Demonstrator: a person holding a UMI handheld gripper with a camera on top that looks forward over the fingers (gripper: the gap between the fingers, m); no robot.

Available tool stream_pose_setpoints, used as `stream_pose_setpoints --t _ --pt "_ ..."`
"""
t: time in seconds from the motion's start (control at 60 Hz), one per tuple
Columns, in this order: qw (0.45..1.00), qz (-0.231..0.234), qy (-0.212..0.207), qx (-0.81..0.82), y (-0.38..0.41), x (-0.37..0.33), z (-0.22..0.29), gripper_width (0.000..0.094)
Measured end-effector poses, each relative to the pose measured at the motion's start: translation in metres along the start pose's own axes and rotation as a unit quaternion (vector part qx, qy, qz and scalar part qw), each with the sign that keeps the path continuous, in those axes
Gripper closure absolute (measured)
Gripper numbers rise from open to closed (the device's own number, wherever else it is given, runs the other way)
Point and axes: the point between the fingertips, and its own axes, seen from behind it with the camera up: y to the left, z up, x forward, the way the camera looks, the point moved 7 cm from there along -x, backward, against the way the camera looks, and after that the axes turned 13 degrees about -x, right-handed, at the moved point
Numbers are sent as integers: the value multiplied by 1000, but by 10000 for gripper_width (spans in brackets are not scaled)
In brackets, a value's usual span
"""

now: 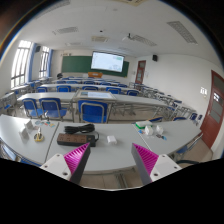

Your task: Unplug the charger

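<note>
My gripper [112, 161] is open and empty, its two magenta pads [78, 158] spread wide above a long white desk [115, 150]. A small white block [110, 139], perhaps the charger, lies on the desk just ahead of the fingers. A dark flat object [72, 141] with a dark cord lies left of it, ahead of the left finger. Another black item [50, 129] sits farther left on the desk. I cannot tell what is plugged into what.
White crumpled items and a cord [152, 128] lie on the desk to the right. Blue chairs [92, 110] and rows of desks stand beyond. A green chalkboard [80, 65] and a screen [108, 63] are on the far wall, and a brown door [213, 110] is at the right.
</note>
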Motion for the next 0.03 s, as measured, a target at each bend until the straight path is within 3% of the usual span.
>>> stream_pose_setpoints --t 0.033 --pt "1000 1 1 1 1 -2 0 84"
